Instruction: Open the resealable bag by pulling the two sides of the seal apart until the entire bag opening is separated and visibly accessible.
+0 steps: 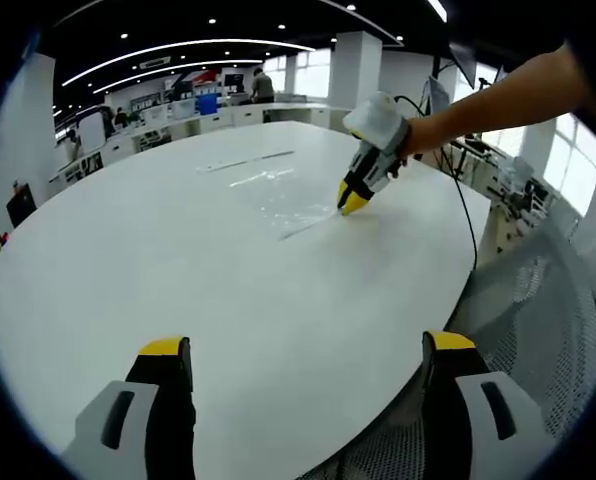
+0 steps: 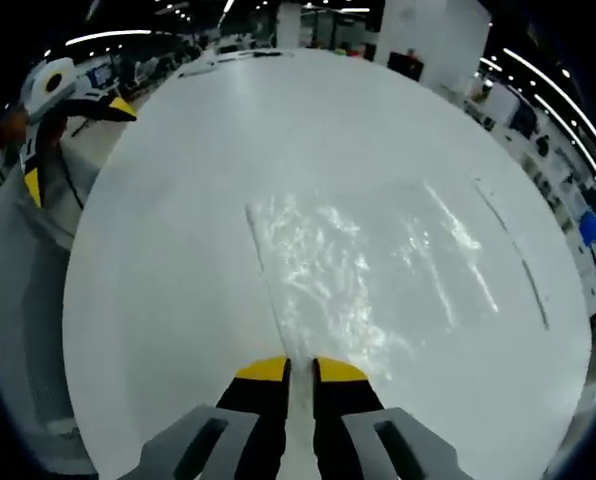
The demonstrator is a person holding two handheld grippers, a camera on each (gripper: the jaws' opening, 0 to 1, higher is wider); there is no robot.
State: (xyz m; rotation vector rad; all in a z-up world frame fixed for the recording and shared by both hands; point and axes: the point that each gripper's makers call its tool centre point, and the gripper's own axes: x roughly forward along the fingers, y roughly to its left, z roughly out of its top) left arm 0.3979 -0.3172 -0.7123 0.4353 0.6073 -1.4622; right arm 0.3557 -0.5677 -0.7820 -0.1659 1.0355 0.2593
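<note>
While the clear resealable bag (image 2: 368,260) lies flat on the white table (image 2: 178,300), the right gripper (image 2: 300,366) sits at the bag's near edge, its jaws nearly closed on the seal strip (image 2: 270,290). The left gripper (image 1: 308,352) hangs over the table's rim, well apart from the bag (image 1: 288,205), jaws spread wide and holding nothing.

I see the resealable bag (image 2: 368,270) as clear, thin plastic film, crinkled and glinting with glare. The counter (image 1: 178,260) under it looks smooth, white and faintly glossy. My right gripper (image 2: 300,372) has yellow-tipped black fingers (image 2: 263,385) on a matt grey plastic body.
</note>
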